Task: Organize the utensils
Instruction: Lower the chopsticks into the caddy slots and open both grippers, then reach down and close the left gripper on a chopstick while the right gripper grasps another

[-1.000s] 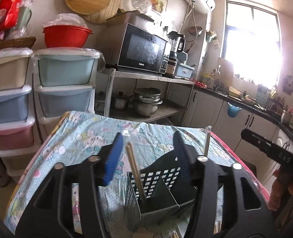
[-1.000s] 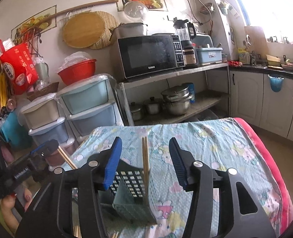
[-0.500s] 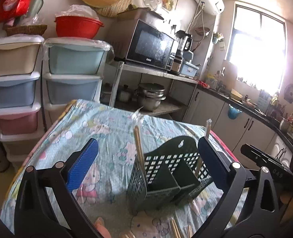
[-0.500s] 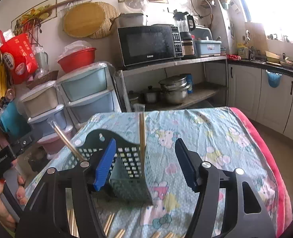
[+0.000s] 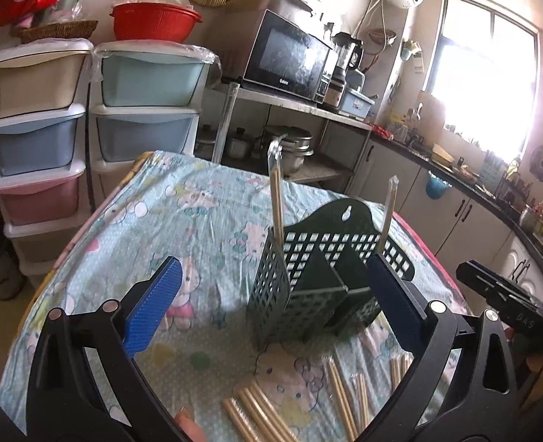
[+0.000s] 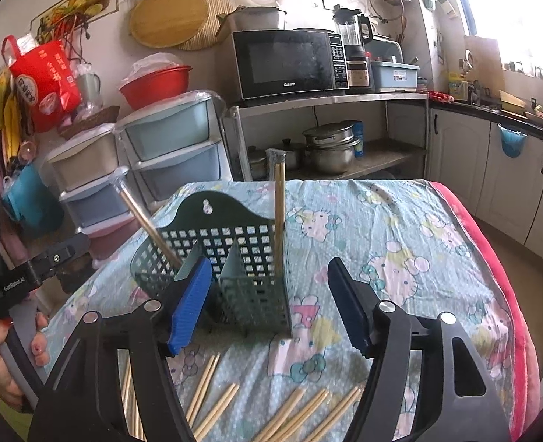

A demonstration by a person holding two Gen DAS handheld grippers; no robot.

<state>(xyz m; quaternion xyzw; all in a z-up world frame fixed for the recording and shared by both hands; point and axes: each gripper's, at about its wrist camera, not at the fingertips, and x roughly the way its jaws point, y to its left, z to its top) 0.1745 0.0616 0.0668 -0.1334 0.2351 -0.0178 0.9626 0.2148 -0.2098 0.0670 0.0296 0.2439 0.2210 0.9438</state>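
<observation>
While the left hand-held gripper (image 5: pixel 271 296) hangs over the worktop (image 5: pixel 183 217), its blue pads (image 5: pixel 153 302) stand spread wide, having just opened, with nothing pressed between them. Seen from the left wrist, the dark green holder (image 5: pixel 308 272) stands upright on the cartoon cloth ahead of the pads, slightly right of centre. Two wrapped chopstick pairs (image 5: pixel 277 199) rise from its compartments, one at the left end, one at the right. Loose chopsticks (image 5: pixel 256 412) lie on the cloth just in front of the holder.

From the right wrist, the right hand-held gripper (image 6: pixel 271 305) has its jaws partly apart, just widening, and empty. The holder (image 6: pixel 231 258) sits ahead, overlapped by the left pad. One pair (image 6: pixel 279 206) stands upright at its right end; another (image 6: pixel 146 224) leans left. Chopsticks (image 6: pixel 289 409) lie scattered near the front edge. A hand (image 6: pixel 2 353) at the left grips the other tool.
</observation>
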